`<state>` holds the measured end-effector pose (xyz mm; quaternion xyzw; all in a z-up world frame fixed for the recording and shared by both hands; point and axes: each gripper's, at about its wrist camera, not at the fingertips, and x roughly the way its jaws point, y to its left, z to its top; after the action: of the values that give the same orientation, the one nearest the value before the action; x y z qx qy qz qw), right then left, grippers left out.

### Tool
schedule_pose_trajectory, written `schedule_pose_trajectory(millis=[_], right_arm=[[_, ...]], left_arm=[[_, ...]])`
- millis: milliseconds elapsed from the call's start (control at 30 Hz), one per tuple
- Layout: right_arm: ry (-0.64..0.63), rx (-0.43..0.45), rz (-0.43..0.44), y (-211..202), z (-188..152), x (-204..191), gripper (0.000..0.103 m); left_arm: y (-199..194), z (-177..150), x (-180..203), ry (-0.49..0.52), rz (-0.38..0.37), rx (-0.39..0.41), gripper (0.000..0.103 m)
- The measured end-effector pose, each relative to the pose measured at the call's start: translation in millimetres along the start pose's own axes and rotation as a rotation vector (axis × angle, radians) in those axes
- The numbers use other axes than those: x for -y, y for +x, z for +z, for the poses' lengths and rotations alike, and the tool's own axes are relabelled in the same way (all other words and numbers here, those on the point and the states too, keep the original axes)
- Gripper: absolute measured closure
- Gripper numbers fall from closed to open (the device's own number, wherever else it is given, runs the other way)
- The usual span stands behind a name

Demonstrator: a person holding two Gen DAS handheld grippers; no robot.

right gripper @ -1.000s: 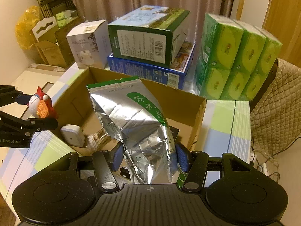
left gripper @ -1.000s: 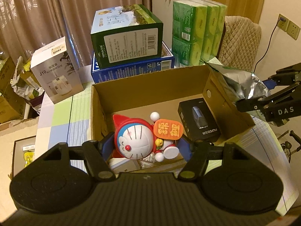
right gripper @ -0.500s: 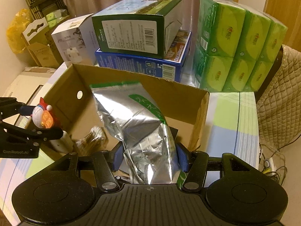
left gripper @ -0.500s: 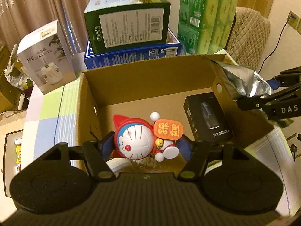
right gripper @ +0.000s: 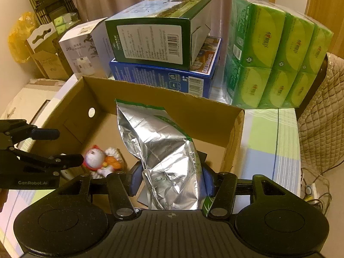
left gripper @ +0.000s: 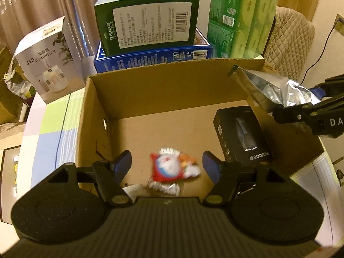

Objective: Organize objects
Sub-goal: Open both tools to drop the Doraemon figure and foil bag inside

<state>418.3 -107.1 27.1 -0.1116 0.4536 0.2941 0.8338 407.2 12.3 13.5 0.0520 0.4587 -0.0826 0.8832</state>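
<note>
The left gripper (left gripper: 166, 163) stands with its jaws apart over the open cardboard box (left gripper: 172, 90); they have just been opening, and nothing is pressed between them. The red and white toy figure (left gripper: 172, 168) lies blurred on the box floor below the gap, touching neither blue pad. A small white item (left gripper: 134, 188) sits beside it at the near wall, mostly hidden by the gripper body.

The right gripper (right gripper: 172, 178) is clamped on the silver foil bag (right gripper: 161, 150), its blue pads pressing the lower part of the bag from both sides. The bag stands tilted over the right half of the box, its green-edged top pointing toward the far wall.

A black product box (left gripper: 241, 135) lies flat on the box floor at the right, partly under the bag.

Behind the cardboard box, on the checked tablecloth (left gripper: 51, 129), a green carton (left gripper: 148, 23) rests on a blue carton (left gripper: 154, 58). A white humidifier box (left gripper: 49, 62) stands to their left and a stack of green tissue packs (right gripper: 273, 56) to their right
</note>
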Motion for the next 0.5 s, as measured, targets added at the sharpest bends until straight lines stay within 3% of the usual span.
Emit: schedule_pose_trajectory(millis=[500], right_arm=[[-0.018, 0.025, 0.026, -4.7, 4.7, -18.8, 0.050]], left_arm=[[-17.5, -8.1, -6.3, 0.002, 0.004, 0.005, 0.034]])
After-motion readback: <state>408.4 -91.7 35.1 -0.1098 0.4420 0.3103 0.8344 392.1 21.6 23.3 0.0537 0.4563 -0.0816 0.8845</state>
